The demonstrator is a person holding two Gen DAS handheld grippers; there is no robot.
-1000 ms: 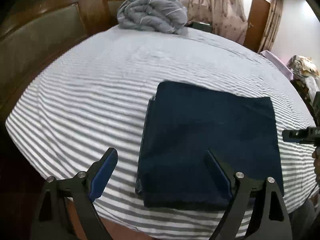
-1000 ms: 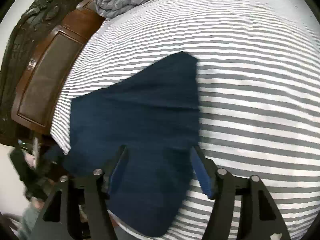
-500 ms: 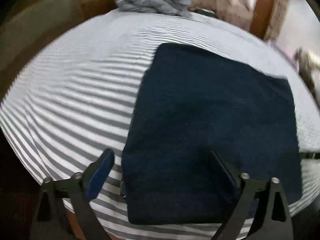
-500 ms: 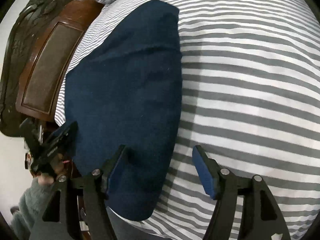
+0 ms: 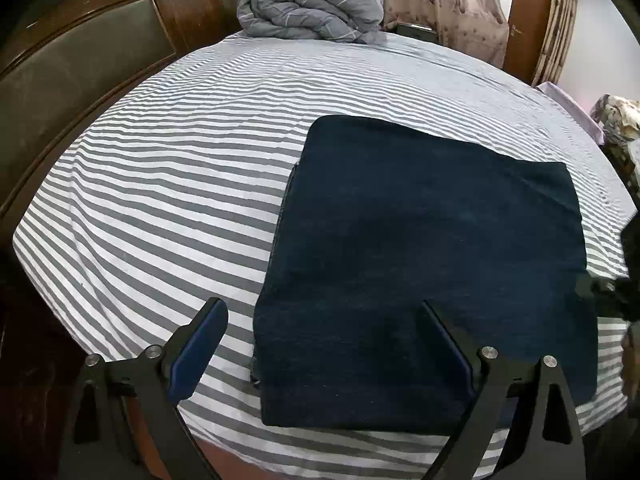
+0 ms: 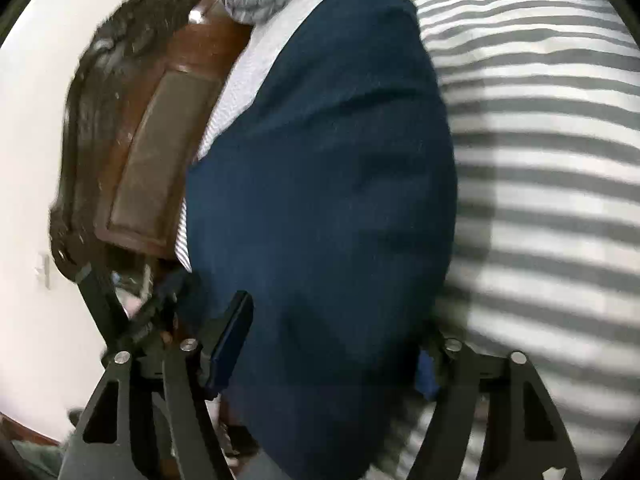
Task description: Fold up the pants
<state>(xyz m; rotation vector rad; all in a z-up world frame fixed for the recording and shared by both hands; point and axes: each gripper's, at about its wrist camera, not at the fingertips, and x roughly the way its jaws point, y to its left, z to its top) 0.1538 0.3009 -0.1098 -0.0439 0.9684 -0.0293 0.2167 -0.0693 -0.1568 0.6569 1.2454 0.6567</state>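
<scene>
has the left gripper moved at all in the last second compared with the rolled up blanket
Yes. In the left wrist view the grey rolled blanket sat closer half a second ago and is back farther away now, so the left gripper dipped toward the folded pants, then pulled back.

No legible text, no labels, no brands, no numbers

Two wrist views, both low over the bed

From the left gripper [image 5: 322, 344] we look across the bed [image 5: 160, 184] toward the quilt [image 5: 308, 4] and headboard [image 5: 80, 56]. From the right gripper [image 6: 336, 344] we sit closer, blurred; we share the pants [image 5: 432, 264] and headboard.
</scene>
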